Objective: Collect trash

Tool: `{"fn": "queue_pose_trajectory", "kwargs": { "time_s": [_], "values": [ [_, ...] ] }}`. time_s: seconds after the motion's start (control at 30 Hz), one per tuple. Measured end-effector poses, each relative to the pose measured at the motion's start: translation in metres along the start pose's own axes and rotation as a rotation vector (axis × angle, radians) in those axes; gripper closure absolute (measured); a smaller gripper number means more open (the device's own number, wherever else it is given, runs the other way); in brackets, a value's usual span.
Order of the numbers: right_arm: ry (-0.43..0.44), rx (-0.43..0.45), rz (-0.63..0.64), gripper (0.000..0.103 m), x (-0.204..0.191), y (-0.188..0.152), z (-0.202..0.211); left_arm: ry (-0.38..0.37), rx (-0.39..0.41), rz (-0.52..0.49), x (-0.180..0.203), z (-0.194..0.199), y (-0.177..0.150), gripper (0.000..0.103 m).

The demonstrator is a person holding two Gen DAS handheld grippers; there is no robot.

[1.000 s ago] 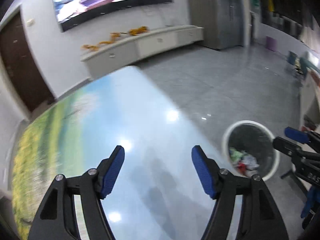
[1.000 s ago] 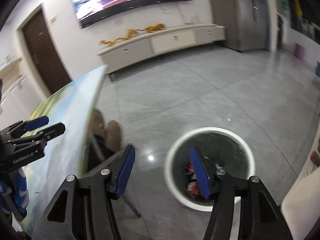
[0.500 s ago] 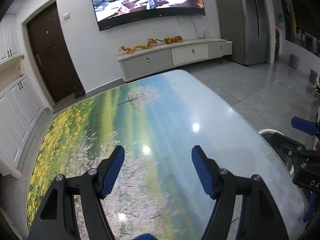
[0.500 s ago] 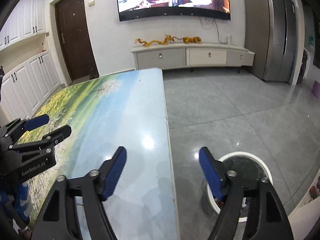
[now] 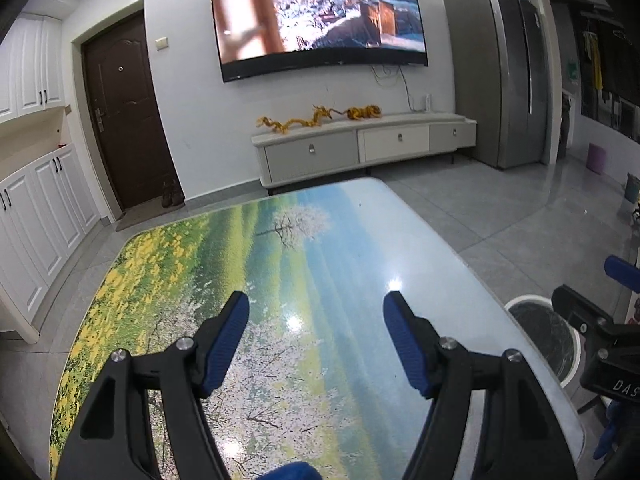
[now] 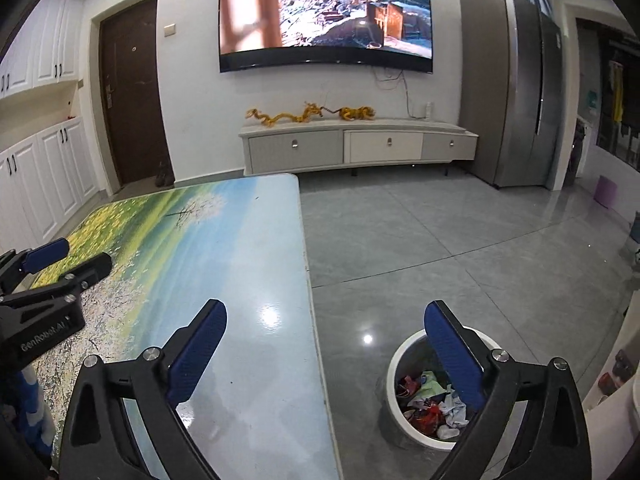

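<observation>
The trash bin [image 6: 404,412] is sitting on the floor beside the surface [image 6: 248,288], under the right gripper [image 6: 326,356], which is wide open and holding nothing. The left gripper [image 5: 316,340] is open too, over the surface. Only the right view is showing the trash [image 6: 430,406] inside. Both grippers are pointing higher than a second ago.

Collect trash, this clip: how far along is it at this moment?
Looks near finished. Done: crumpled wrappers lie in the bin on the floor beside the table, and no trash shows on the tabletop. In hand: nothing; the left tool and right tool are both open and empty above the table. Left: nothing visible, though parts of the room are out of view.
</observation>
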State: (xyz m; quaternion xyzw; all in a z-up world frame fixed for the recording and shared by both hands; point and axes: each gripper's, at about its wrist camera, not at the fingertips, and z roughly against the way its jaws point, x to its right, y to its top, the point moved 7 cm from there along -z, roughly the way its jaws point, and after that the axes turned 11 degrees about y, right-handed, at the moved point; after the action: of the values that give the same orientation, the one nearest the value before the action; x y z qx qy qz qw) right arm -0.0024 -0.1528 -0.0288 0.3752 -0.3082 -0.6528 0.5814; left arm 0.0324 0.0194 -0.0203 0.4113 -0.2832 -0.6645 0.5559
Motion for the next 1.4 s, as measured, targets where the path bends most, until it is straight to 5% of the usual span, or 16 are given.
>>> {"fn": "queue_pose_trajectory", "kwargs": {
  "time_s": [0.47,1.4],
  "values": [
    [-0.014,0.039,-0.012,0.004,0.008,0.000,0.020,0.032,0.067,0.018,-0.005,0.030,0.014,0.035],
    [-0.029,0.045,-0.026,0.004,0.014,-0.005,0.020,0.024,0.071,0.036,-0.009,0.037,0.015,0.034]
  ]
}}
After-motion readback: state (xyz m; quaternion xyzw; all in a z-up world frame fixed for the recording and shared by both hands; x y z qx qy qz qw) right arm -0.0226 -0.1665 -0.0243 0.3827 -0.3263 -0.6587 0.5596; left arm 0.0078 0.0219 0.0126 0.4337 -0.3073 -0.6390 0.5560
